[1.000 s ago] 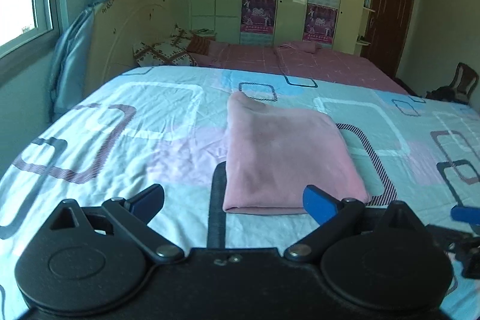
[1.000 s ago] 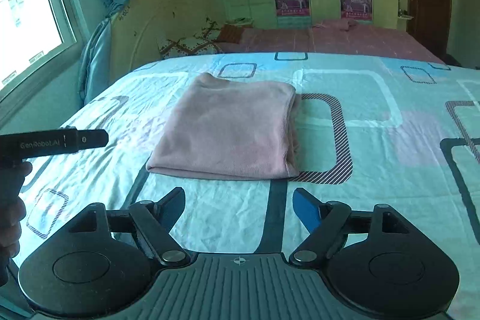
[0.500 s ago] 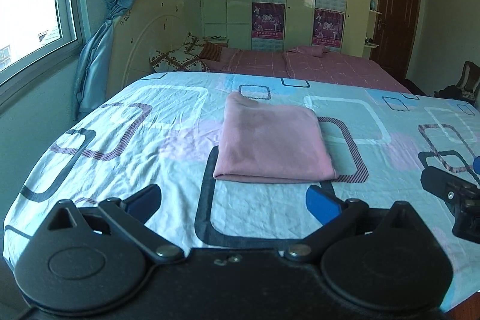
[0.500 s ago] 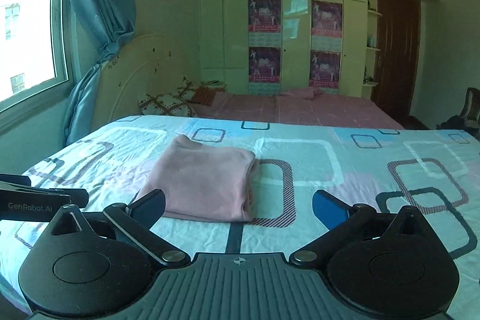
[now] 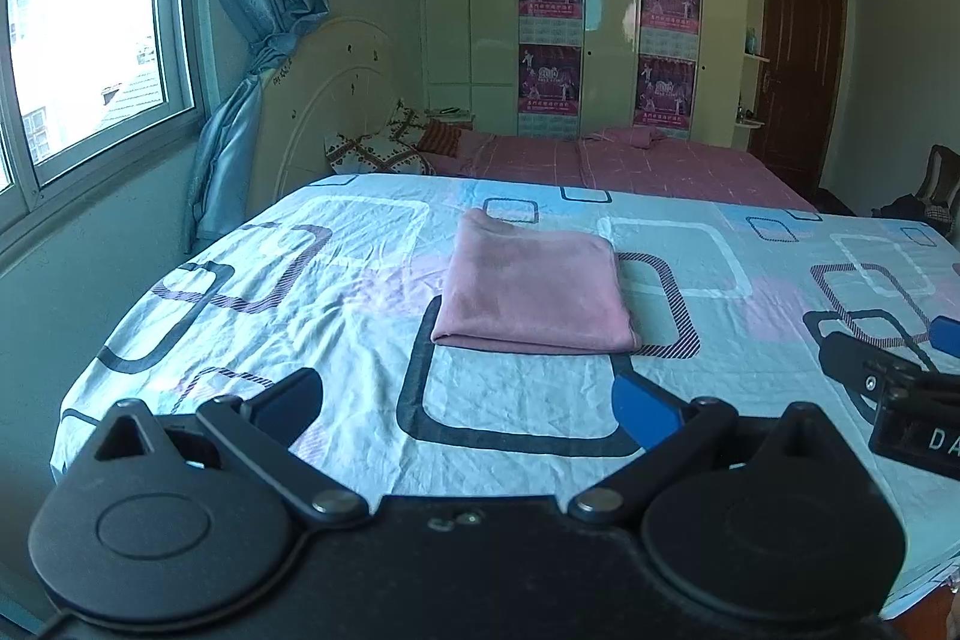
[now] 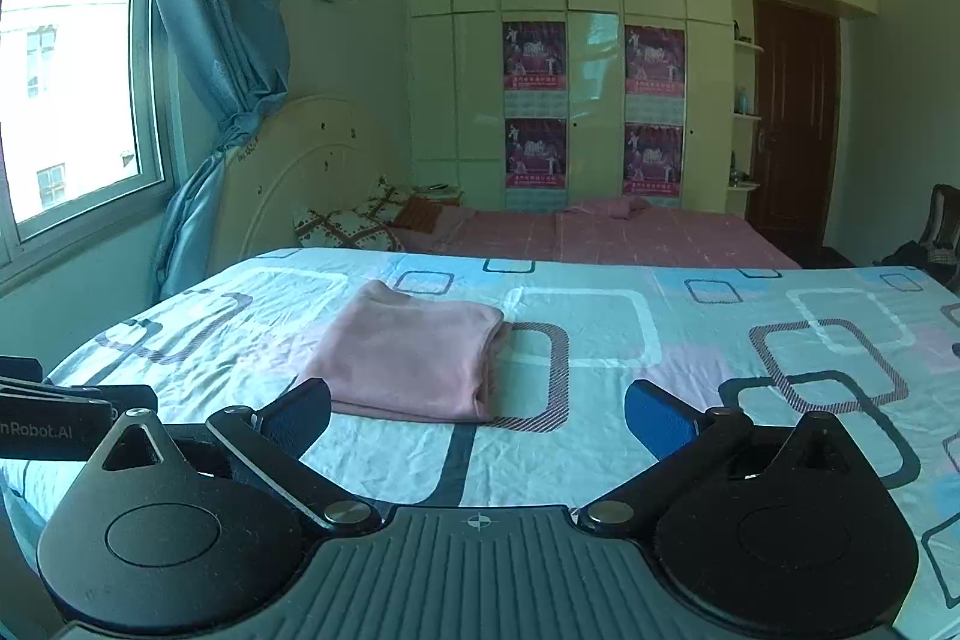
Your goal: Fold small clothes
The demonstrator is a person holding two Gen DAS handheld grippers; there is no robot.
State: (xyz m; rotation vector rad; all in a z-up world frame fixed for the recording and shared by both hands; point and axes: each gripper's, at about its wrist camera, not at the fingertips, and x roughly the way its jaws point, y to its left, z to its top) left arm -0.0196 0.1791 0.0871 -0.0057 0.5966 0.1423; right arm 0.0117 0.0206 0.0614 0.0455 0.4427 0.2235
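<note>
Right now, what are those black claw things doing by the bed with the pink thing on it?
A person holds two grippers over the bed's blue patterned sheet. The pink soft cloth garment lies folded into a neat rectangle on the sheet. The left gripper and the right gripper are both open and hold nothing; neither touches the garment. The folding looks finished.

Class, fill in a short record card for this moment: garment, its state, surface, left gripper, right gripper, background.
garment: pink cloth
state: folded into a flat rectangle, lying alone
surface: patterned bedsheet
left gripper: open, empty, short of the cloth
right gripper: open, empty, short of the cloth
background: pink bed, wardrobe with posters, window with blue curtain
</note>
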